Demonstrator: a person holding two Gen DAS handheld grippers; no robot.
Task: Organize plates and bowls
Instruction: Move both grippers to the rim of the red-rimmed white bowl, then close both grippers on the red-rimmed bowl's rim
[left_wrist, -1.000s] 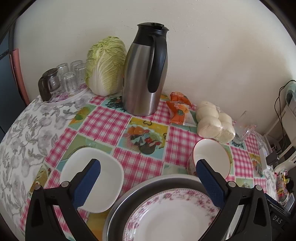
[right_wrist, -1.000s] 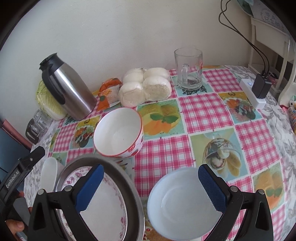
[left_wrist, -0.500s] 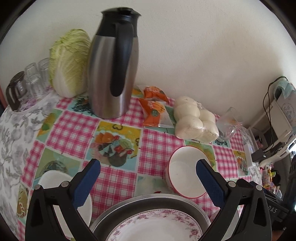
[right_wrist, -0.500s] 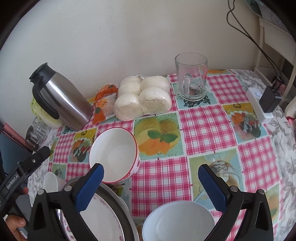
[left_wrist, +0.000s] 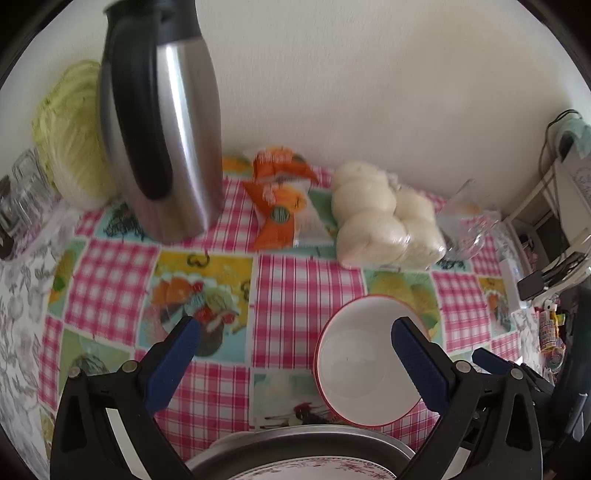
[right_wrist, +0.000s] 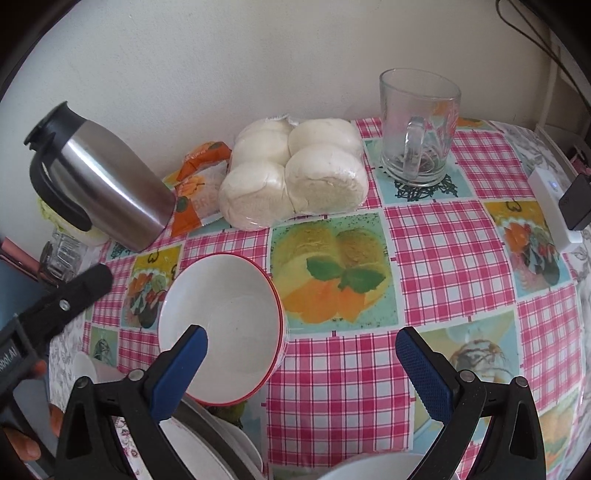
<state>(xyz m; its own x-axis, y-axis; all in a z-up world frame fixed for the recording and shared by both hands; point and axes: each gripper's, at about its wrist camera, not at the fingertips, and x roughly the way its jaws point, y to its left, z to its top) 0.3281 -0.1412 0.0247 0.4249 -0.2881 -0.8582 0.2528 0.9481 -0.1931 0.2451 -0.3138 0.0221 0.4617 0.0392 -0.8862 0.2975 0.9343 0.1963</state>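
Note:
A white bowl with a red rim (left_wrist: 360, 360) (right_wrist: 221, 328) stands on the checked tablecloth. My left gripper (left_wrist: 295, 360) is open; its right finger overlaps the bowl's right side. My right gripper (right_wrist: 301, 369) is open too, with its left finger over the bowl's near edge. A metal basin (left_wrist: 306, 441) holding a floral plate (left_wrist: 314, 474) lies under the left gripper at the frame's bottom. In the right wrist view stacked plates (right_wrist: 207, 439) show at lower left, and the rim of a plain white bowl (right_wrist: 373, 465) peeks in at the bottom.
A steel thermos jug (left_wrist: 159, 122) (right_wrist: 99, 177) stands at the back, with a cabbage (left_wrist: 70, 136) and small glasses (left_wrist: 20, 192) to its left. Orange snack packs (left_wrist: 284, 195), bagged buns (right_wrist: 291, 173), a glass mug (right_wrist: 419, 129) and a power strip (right_wrist: 550, 206) are further right.
Both grippers moved forward over the table toward the red-rimmed bowl. The square white plate left the left view; the plain white bowl slid to the bottom edge of the right view.

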